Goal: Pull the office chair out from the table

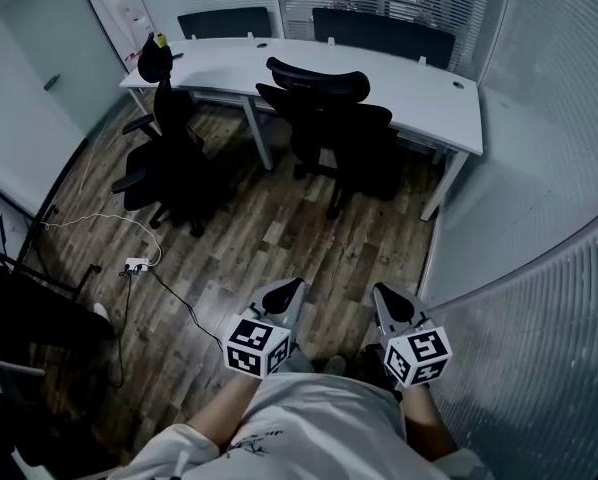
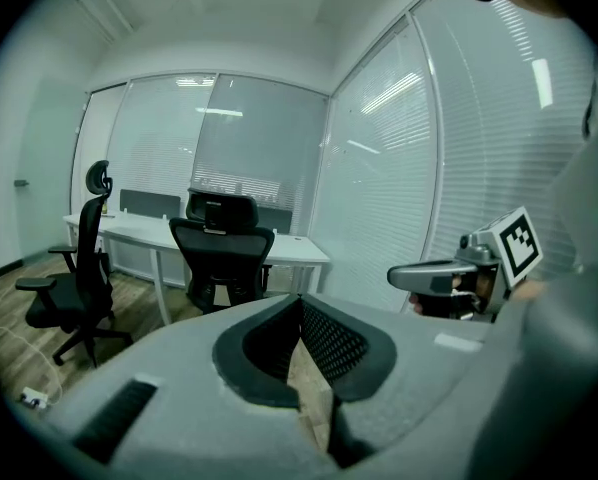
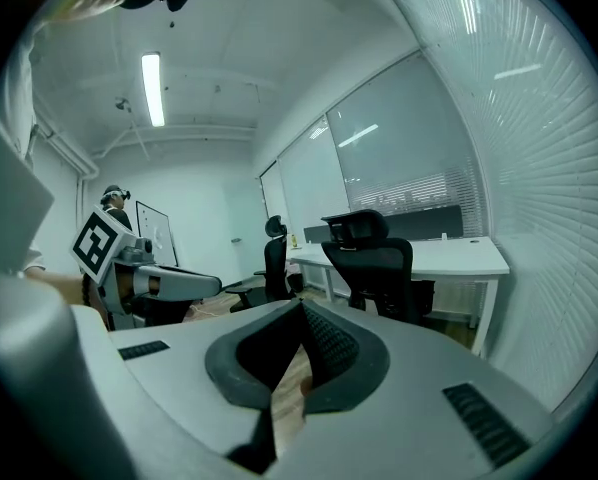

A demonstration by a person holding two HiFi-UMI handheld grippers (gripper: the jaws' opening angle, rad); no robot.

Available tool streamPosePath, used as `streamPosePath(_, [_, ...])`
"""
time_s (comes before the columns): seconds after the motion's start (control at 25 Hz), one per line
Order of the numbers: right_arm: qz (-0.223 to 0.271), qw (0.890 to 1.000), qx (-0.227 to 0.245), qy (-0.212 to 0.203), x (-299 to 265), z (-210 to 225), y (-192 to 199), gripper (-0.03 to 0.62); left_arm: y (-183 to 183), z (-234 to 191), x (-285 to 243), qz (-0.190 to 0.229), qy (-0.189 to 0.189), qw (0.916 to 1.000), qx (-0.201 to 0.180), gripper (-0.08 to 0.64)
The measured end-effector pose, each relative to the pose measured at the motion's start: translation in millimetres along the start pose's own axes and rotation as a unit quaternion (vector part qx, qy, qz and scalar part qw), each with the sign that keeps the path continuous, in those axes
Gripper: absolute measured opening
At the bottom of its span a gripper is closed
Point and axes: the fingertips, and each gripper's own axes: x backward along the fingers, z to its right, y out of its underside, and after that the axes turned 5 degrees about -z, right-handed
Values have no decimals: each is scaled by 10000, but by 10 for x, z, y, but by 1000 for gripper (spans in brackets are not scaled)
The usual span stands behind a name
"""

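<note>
Head view: your left gripper [image 1: 295, 286] and right gripper [image 1: 382, 291] sit side by side.
Fingers: both pairs pressed together, holding nothing.
Office chair [image 1: 327, 133]: well ahead of your fingertips, tucked against the table [image 1: 419, 86].

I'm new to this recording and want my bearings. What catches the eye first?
A black office chair sits tucked against the long white table at the far side, with a second chair by the table's left end. Close to the camera, the left gripper and right gripper point toward them, both shut and empty.
</note>
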Motion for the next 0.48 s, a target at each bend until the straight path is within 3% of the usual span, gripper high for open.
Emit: streamPosePath(0.48, [-22,10000,-85,-14,-145,309,60,8,-107,-41,-431,-38,-40,9999,-159,11])
